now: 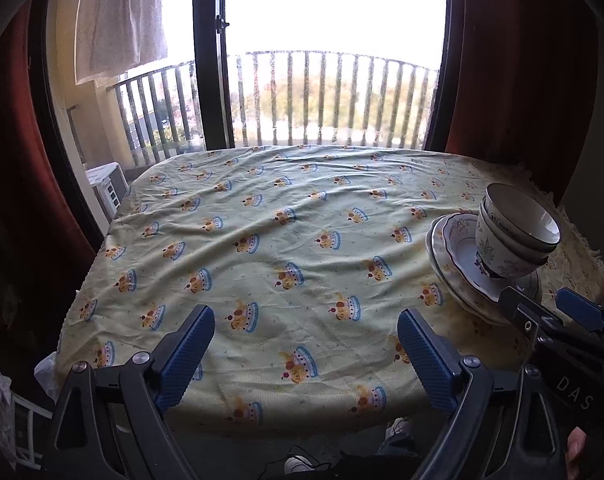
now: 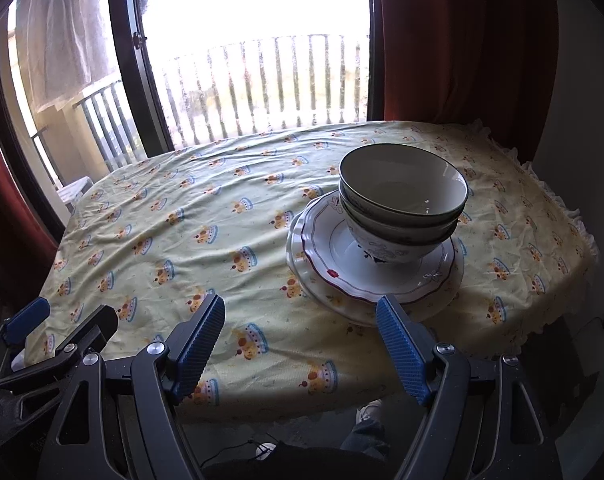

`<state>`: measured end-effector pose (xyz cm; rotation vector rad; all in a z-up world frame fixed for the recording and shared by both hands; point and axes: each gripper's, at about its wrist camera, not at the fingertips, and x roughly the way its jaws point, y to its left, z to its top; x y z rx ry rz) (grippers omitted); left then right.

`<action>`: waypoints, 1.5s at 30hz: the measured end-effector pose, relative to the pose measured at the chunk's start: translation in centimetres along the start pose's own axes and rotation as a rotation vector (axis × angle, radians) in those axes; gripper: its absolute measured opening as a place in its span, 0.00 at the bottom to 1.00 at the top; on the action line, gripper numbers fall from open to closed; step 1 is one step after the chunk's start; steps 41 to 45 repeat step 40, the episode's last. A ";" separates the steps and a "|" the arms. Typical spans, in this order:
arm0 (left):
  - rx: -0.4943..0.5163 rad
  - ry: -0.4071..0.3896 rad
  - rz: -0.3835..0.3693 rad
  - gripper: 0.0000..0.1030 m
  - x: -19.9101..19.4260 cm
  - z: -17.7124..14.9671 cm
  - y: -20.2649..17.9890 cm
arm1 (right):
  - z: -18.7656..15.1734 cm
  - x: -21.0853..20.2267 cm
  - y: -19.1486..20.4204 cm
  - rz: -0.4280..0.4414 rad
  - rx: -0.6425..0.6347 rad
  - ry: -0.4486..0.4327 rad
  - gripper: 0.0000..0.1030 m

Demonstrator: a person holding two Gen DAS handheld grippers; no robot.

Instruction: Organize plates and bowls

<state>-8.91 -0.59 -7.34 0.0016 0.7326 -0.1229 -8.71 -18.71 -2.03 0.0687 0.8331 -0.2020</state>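
A stack of nested white bowls (image 2: 401, 204) with dark rims and flower prints stands on a stack of scalloped white plates (image 2: 341, 276) on the right part of the table; the bowls (image 1: 513, 232) and plates (image 1: 457, 276) also show in the left wrist view. My right gripper (image 2: 302, 344) is open and empty, just in front of the plates, near the table's front edge. My left gripper (image 1: 305, 352) is open and empty over the front middle of the table, left of the stack. The right gripper (image 1: 549, 304) shows in the left wrist view beside the plates.
The table is covered by a wrinkled yellow cloth (image 1: 262, 248) printed with crowns. Behind it are a glass balcony door (image 1: 214, 56) with railing and red curtains (image 2: 453, 40). A shoe (image 2: 369, 410) and floor show below the front edge.
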 end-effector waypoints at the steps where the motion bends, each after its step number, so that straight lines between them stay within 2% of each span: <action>1: -0.001 -0.002 0.001 0.92 0.0 0.0 0.0 | 0.0 -0.1 0.1 0.000 -0.001 -0.002 0.79; 11: -0.018 -0.008 -0.008 0.93 0.2 0.4 0.0 | 0.6 -0.1 0.0 -0.006 -0.004 -0.012 0.80; 27: -0.035 -0.015 0.025 0.93 0.5 1.1 -1.2 | 1.6 1.1 -1.2 0.015 -0.024 0.002 0.80; 45: -0.036 -0.014 0.030 0.93 0.7 1.3 -1.3 | 1.8 1.3 -1.3 0.017 -0.023 0.004 0.80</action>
